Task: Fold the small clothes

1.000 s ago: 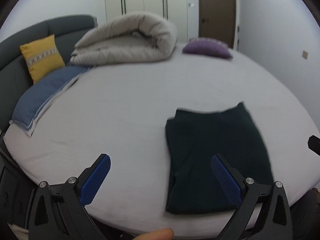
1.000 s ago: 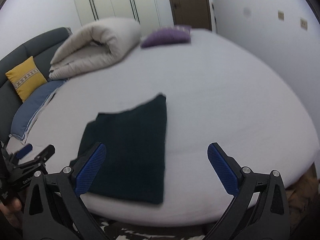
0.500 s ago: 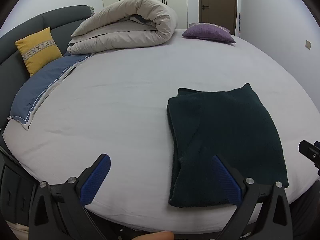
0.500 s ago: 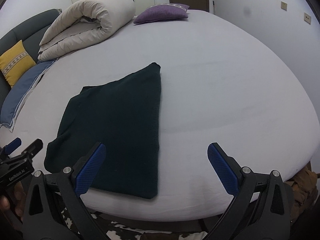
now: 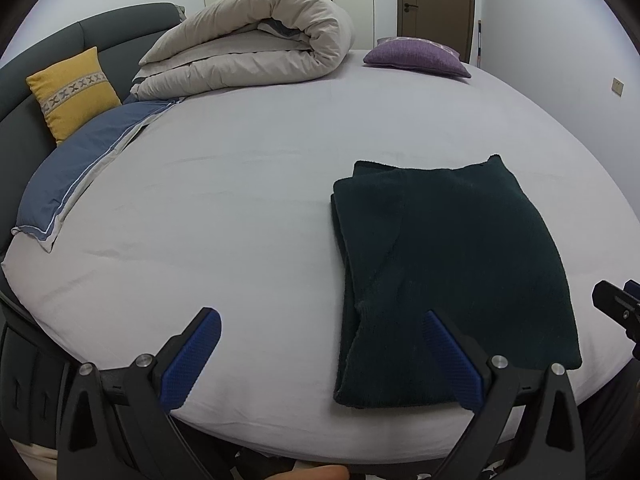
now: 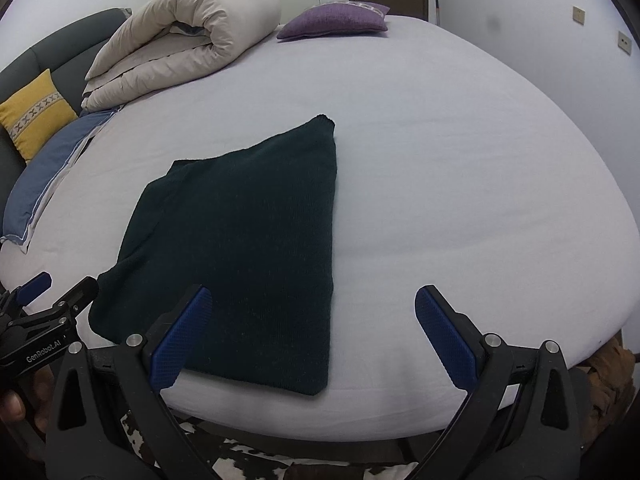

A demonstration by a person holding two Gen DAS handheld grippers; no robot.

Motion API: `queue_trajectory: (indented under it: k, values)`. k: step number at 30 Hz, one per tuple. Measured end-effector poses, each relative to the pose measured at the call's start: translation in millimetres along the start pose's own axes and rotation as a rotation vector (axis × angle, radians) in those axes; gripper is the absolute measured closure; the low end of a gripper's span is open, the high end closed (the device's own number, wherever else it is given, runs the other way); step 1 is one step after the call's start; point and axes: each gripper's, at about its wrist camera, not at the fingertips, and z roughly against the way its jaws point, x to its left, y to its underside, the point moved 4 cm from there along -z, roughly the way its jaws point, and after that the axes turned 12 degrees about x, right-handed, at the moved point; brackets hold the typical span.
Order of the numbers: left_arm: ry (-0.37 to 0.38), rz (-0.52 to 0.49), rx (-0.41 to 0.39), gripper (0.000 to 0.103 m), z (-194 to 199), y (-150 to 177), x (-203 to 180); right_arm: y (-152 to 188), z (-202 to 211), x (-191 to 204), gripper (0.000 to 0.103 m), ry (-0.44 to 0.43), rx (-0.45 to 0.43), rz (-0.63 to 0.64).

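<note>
Both claws hang wide and empty at the bed's point(image 5: 248, 184) near edge: left claw point(image 5: 316, 354), right claw point(image 6: 314, 330). Between them the dark garment point(image 6: 248, 240) lies flat, already folded to a narrow panel; probably one crosswise fold remains.

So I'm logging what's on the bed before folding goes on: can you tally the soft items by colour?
Dark green folded garment: 1
Beige rolled duvet: 1
Purple cushion: 1
Yellow cushion: 1
Blue pillow: 1
Total: 5
</note>
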Motion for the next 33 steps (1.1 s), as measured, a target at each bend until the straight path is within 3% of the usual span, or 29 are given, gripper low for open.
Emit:
queue_trajectory:
  k: [33]
  values:
    - [0.008,-0.002,0.019,0.000,-4.6,7.4,-3.0,4.4,-12.1,13.4,0.000,-0.003,0.033,0.004]
